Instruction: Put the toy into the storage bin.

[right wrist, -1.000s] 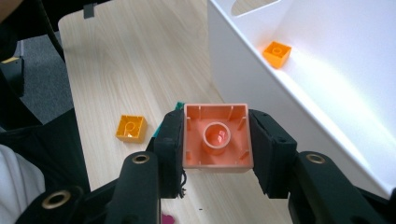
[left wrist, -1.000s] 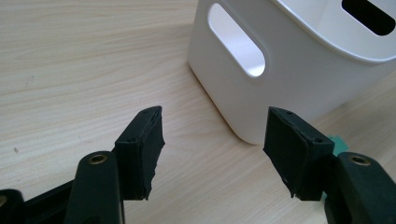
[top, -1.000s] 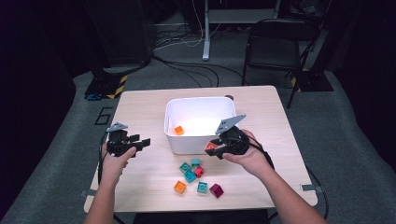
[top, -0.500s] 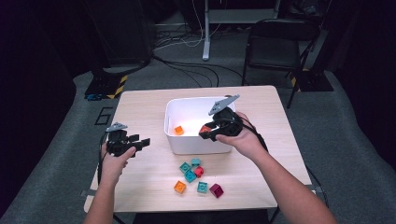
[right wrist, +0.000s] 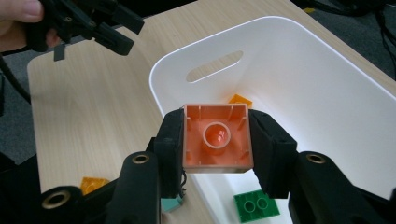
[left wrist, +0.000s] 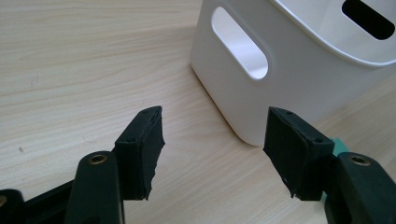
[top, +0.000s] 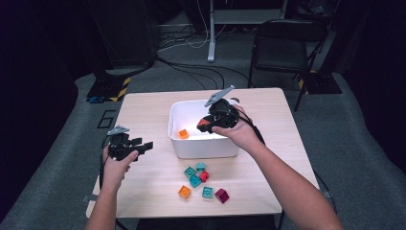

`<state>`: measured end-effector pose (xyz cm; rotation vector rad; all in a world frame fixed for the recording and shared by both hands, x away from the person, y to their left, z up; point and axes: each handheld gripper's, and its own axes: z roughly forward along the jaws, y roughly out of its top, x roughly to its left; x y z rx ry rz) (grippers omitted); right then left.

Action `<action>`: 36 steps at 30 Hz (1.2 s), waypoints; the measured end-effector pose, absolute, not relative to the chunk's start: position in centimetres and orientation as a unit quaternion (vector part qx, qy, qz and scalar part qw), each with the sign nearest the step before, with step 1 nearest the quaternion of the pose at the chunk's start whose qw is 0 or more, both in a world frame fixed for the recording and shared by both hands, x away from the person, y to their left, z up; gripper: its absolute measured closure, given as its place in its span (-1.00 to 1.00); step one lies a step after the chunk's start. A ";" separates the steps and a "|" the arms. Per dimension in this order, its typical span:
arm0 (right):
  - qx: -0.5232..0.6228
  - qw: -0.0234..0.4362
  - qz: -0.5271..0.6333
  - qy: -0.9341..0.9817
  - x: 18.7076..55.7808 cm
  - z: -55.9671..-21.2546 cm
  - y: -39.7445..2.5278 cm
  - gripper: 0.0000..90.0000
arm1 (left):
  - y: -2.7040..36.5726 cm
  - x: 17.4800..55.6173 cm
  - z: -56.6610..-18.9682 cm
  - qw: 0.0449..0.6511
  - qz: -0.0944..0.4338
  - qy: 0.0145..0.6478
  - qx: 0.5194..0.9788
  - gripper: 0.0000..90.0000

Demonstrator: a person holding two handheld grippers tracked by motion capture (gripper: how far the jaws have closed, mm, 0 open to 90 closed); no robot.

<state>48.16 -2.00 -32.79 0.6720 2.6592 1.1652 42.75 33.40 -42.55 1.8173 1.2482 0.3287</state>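
Item one, my left gripper (top: pixel 143 144): held low over the left part of the wooden table (top: pixel 143 115), jaws spread wide with nothing between them; in the left gripper view (left wrist: pixel 212 140) they frame bare wood and point toward the near corner of the white bin (left wrist: pixel 280 70), well short of its wall and its oval handle slot (left wrist: pixel 239 49). Item two, the white bin (top: pixel 203 146): stands at mid-table, rectangular, open-topped; an orange brick (top: pixel 183 133) lies on its floor toward the left side, and a green two-stud brick (right wrist: pixel 256 204) lies on the floor as seen in the right gripper view. Item three, my right gripper (top: pixel 206 125): raised over the bin's interior, jaws clamped on a salmon-orange square brick (right wrist: pixel 216 137), pressing its two opposite sides, hollow underside with its central tube facing the camera. Item four, loose bricks on the table in front of the bin: a cluster of teal bricks (top: pixel 193 175) with a red brick (top: pixel 204 176) touching it, then an orange brick (top: pixel 184 191), a teal brick (top: pixel 208 192) and a dark magenta brick (top: pixel 221 195) nearer the table's front edge.
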 end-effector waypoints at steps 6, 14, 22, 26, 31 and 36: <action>0.223 0.086 0.389 0.890 49.7 -33.0 -1.2 0.29 | 33.5 42.8 -42.6 0.441 0.131 0.504 0.731 -0.18; 0.239 0.087 0.383 0.888 51.7 -34.1 -0.5 0.29 | 33.7 42.8 -42.6 0.444 0.131 0.505 0.729 -0.18; 0.254 0.088 0.376 0.887 53.8 -35.2 0.7 0.29 | 33.8 42.9 -42.6 0.441 0.130 0.505 0.731 -0.18; 0.252 0.095 0.367 0.890 54.5 -35.9 1.1 0.29 | 34.0 42.9 -42.7 0.446 0.134 0.506 0.726 -0.18; 0.257 0.097 0.353 0.895 55.1 -36.8 1.5 0.29 | 34.0 42.8 -42.6 0.445 0.130 0.507 0.727 -0.18; 0.262 0.093 0.346 0.896 55.3 -37.1 1.6 0.26 | 34.0 42.9 -42.6 0.446 0.130 0.507 0.726 -0.18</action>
